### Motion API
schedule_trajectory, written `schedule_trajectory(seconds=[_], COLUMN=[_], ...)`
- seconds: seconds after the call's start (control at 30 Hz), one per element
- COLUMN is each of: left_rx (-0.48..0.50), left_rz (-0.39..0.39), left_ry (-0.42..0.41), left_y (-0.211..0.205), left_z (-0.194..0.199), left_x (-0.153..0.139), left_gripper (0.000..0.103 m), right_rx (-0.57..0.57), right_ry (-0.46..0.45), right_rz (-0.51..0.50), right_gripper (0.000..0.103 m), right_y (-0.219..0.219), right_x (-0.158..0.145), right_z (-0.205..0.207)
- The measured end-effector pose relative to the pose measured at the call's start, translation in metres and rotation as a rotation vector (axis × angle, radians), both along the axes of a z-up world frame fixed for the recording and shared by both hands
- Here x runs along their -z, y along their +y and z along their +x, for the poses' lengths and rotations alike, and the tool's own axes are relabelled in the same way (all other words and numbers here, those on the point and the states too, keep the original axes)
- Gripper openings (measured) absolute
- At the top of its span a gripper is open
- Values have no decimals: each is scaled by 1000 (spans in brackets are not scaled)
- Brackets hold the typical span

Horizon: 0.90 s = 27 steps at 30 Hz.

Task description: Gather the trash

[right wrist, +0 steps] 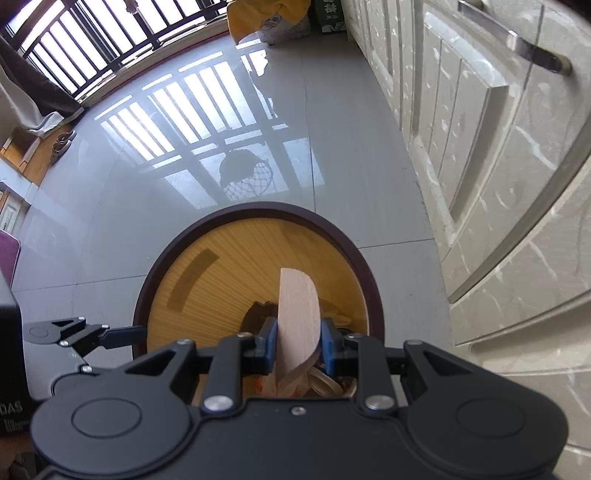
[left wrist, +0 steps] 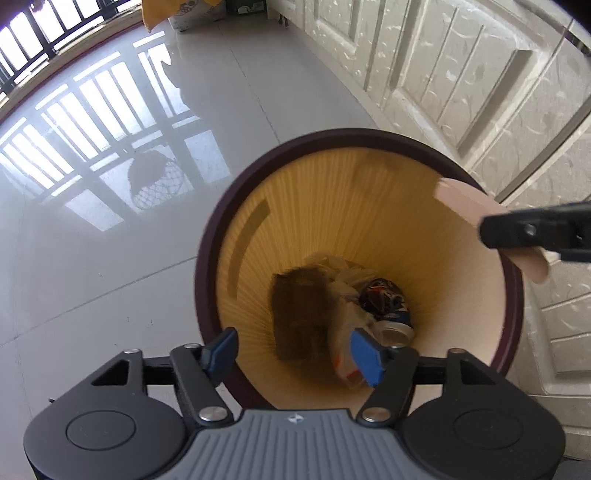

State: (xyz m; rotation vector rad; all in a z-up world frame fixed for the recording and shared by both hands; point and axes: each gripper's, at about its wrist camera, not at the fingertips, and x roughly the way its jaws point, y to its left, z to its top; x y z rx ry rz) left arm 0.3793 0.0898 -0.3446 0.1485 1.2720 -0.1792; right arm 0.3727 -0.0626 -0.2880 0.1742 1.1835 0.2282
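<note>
A round bin with a dark rim (left wrist: 207, 236) and yellow ribbed inside stands on the floor below both grippers. At its bottom lie a blurred brown flat piece (left wrist: 299, 314), a white plastic bag (left wrist: 347, 291) and a drinks can (left wrist: 395, 332). My left gripper (left wrist: 293, 352) hangs open over the bin's near rim with nothing between its blue pads. My right gripper (right wrist: 299, 343) is shut on a pale wooden piece (right wrist: 297, 314) with a rounded end, held upright above the bin (right wrist: 155, 266). The same wooden piece (left wrist: 469, 206) shows at the bin's right rim in the left wrist view.
White panelled cabinet doors (right wrist: 498, 166) run close along the right of the bin. Glossy grey floor tiles (left wrist: 110, 258) spread to the left and ahead. A yellow bag (right wrist: 266, 18) sits at the far end by the barred window. A black box (right wrist: 11, 350) stands at the left.
</note>
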Motion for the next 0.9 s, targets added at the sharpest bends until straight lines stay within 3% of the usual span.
schedule_trajectory(seconds=[0.1, 0.2, 0.3, 0.6, 0.9], left_rx=[-6, -6, -14, -31, -82], left_rz=[-30, -31, -43, -57, -73], left_ry=[1, 0, 7, 6, -1], left_y=[-1, -4, -4, -4, 1], left_z=[-2, -4, -6, -14, -30], left_x=[-1, -3, -7, -28, -53], left_gripper=[91, 96, 101, 103, 103], right_rx=[-14, 13, 22, -52, -108], right_ry=[-28, -60, -37, 25, 31], right_rz=[10, 14, 10, -49, -96], right_gripper=[28, 43, 43, 48, 76], right_y=[3, 1, -3, -7, -14], right_x=[0, -2, 0, -6, -28], right_z=[2, 4, 6, 0, -20])
